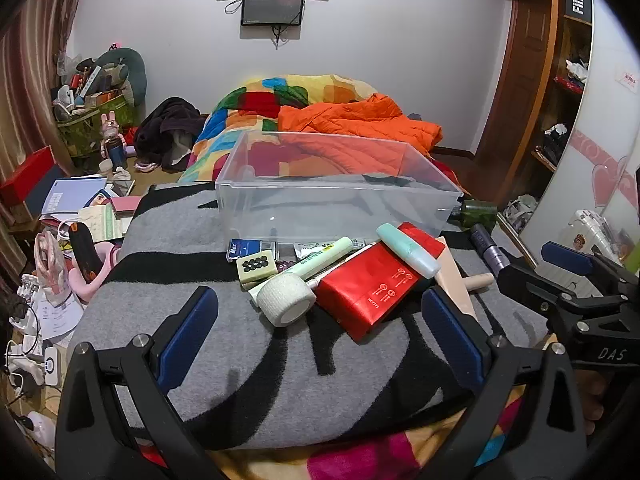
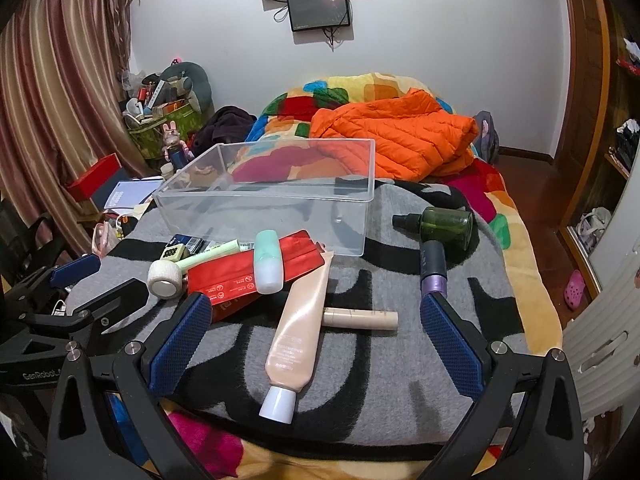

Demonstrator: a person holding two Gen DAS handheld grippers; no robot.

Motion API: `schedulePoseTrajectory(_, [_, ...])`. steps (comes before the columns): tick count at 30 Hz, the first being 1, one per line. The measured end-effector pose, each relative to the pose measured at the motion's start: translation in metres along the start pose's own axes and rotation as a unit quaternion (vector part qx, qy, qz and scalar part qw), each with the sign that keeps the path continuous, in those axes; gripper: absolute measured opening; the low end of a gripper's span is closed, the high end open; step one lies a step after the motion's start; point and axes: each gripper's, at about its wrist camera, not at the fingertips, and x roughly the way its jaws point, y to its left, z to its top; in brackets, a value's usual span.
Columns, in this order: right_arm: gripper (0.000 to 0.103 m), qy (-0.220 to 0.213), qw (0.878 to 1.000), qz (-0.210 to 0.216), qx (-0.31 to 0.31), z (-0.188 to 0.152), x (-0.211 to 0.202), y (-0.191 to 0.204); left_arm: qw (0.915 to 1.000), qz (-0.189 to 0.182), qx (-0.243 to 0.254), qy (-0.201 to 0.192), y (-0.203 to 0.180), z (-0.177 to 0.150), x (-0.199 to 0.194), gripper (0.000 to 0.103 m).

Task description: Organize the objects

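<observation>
A clear plastic bin (image 1: 336,196) (image 2: 272,208) stands empty on a grey and black blanket (image 1: 256,364) (image 2: 384,364). In front of it lies a pile: a white bandage roll (image 1: 286,299) (image 2: 165,277), a red packet (image 1: 372,288) (image 2: 248,272), a mint tube (image 1: 408,250) (image 2: 269,262), a pale green pen (image 1: 320,256), a peach tube (image 2: 300,332), a beige stick (image 2: 362,318), a dark green bottle (image 2: 444,226) and a purple-capped bottle (image 2: 433,268). My left gripper (image 1: 320,332) hangs open just before the bandage roll. My right gripper (image 2: 316,340) is open over the peach tube.
An orange jacket (image 1: 360,120) and a patchwork quilt (image 1: 260,100) lie behind the bin. Books and clutter (image 1: 80,208) crowd the floor at the left. A wardrobe (image 1: 560,100) stands at the right. My right gripper's frame (image 1: 580,292) shows at the left view's right edge.
</observation>
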Motion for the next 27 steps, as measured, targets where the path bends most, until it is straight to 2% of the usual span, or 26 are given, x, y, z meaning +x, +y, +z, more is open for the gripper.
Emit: schedulePoseTrajectory(27, [0.103,0.0,1.0,0.003,-0.003,0.0,-0.0025,0.005,1.0,-0.003,-0.004,-0.001,-0.0003,0.0017,-0.0006,0.103])
